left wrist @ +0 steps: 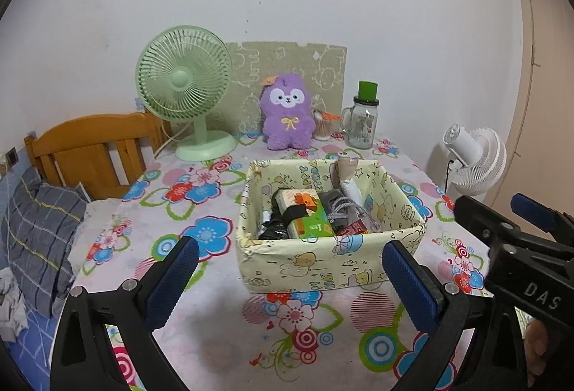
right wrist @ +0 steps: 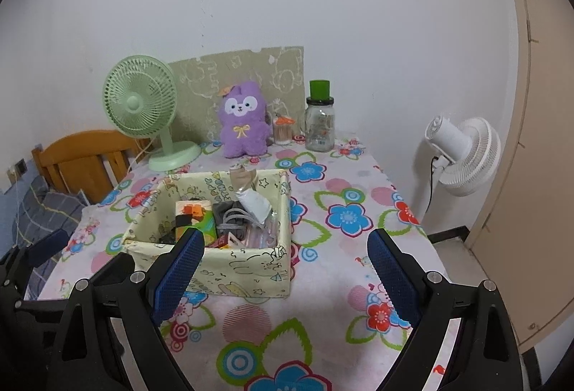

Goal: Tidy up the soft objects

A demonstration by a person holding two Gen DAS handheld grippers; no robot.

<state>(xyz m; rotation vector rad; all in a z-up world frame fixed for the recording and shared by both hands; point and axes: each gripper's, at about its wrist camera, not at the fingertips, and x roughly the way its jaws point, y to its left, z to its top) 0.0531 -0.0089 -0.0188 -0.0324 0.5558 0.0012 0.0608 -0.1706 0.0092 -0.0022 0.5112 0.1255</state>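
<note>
A purple plush toy (left wrist: 286, 112) sits upright at the table's far edge, against a patterned board; it also shows in the right wrist view (right wrist: 243, 121). A pale yellow cartoon-print box (left wrist: 323, 260) stands mid-table, filled with grey socks, a tissue pack and small items; in the right wrist view the box (right wrist: 247, 269) lies left of centre. My left gripper (left wrist: 288, 269) is open and empty, just before the box's near wall. My right gripper (right wrist: 285, 258) is open and empty, to the right of the left one, and shows in the left wrist view (left wrist: 502, 218).
A green desk fan (left wrist: 184, 85) stands back left. A glass jar with green lid (left wrist: 362, 120) and a cotton-swab holder (left wrist: 323, 125) stand beside the plush. A white fan (right wrist: 462, 154) is right of the table. A wooden bed headboard (left wrist: 93, 150) and pillow lie left.
</note>
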